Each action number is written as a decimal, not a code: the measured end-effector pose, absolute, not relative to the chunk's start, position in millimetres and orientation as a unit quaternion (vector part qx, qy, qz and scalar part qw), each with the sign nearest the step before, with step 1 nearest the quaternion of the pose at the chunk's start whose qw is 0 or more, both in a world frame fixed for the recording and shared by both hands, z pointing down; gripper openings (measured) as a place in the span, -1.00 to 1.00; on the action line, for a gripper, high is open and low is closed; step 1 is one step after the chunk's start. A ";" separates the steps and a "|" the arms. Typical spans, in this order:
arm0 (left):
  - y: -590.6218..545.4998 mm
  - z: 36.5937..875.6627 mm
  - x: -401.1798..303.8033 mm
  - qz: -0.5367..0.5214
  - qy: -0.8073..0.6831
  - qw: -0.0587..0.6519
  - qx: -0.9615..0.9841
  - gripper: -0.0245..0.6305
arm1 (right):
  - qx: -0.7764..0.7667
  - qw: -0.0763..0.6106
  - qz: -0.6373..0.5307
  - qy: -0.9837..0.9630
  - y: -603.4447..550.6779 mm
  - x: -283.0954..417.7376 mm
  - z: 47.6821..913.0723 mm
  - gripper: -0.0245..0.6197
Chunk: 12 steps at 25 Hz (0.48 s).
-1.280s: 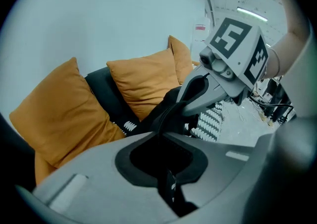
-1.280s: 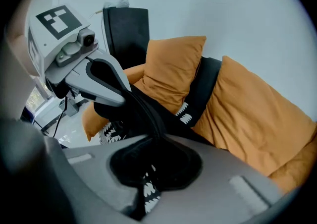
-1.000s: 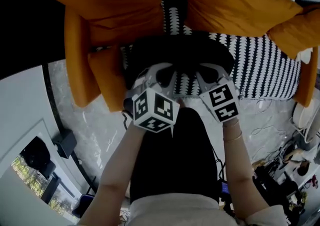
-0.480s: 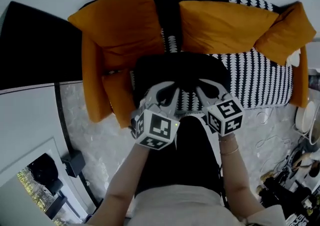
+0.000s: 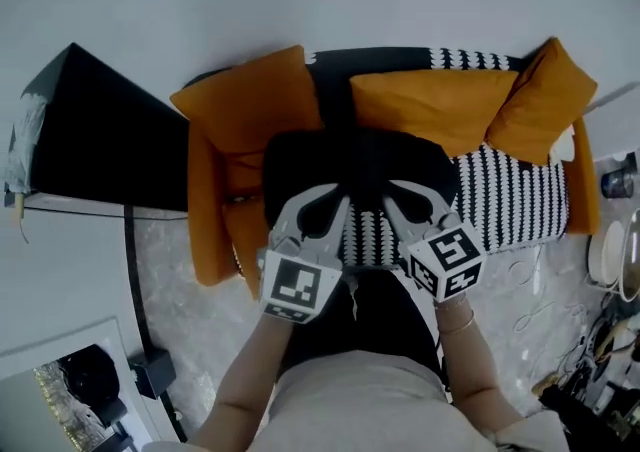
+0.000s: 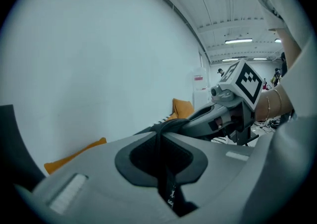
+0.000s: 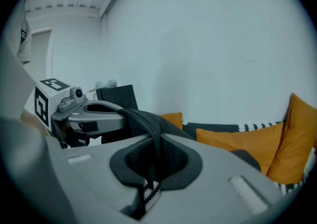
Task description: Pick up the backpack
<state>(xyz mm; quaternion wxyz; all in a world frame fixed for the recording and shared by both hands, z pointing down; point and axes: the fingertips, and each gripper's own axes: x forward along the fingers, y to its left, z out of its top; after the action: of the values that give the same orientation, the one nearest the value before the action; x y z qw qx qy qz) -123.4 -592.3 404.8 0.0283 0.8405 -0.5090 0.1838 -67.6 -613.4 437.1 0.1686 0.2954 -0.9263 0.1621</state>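
Black backpack point(image 5: 360, 162) up in front of sofa point(image 5: 205, 230), gripped at top edge by both grippers side by side. Left gripper point(image 5: 338, 202): jaws pressed together, pinching thin black strap of backpack. Right gripper point(image 5: 392, 195): jaws likewise clamped on black corded edge of backpack. Behind: orange cushions point(image 5: 250, 100), black-and-white throw point(image 5: 510, 190) on seat.
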 end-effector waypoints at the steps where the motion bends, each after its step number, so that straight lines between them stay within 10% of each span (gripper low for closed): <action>1: -593.2 394.1 -123.4 0.177 -0.510 0.021 0.842 -0.85 | 0.300 0.163 0.157 -0.927 -614.3 -67.2 426.1 -0.88; 12: -603.9 303.0 -125.2 0.119 -0.519 -0.035 0.846 -0.85 | 0.314 0.110 0.105 -0.937 -625.6 -67.9 333.3 -0.88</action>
<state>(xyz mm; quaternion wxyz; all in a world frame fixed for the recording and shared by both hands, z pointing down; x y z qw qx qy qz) -125.2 -603.9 303.0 -0.0354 0.8457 -0.5191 0.1186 -67.9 -625.6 333.3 0.1103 0.3138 -0.9372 0.1050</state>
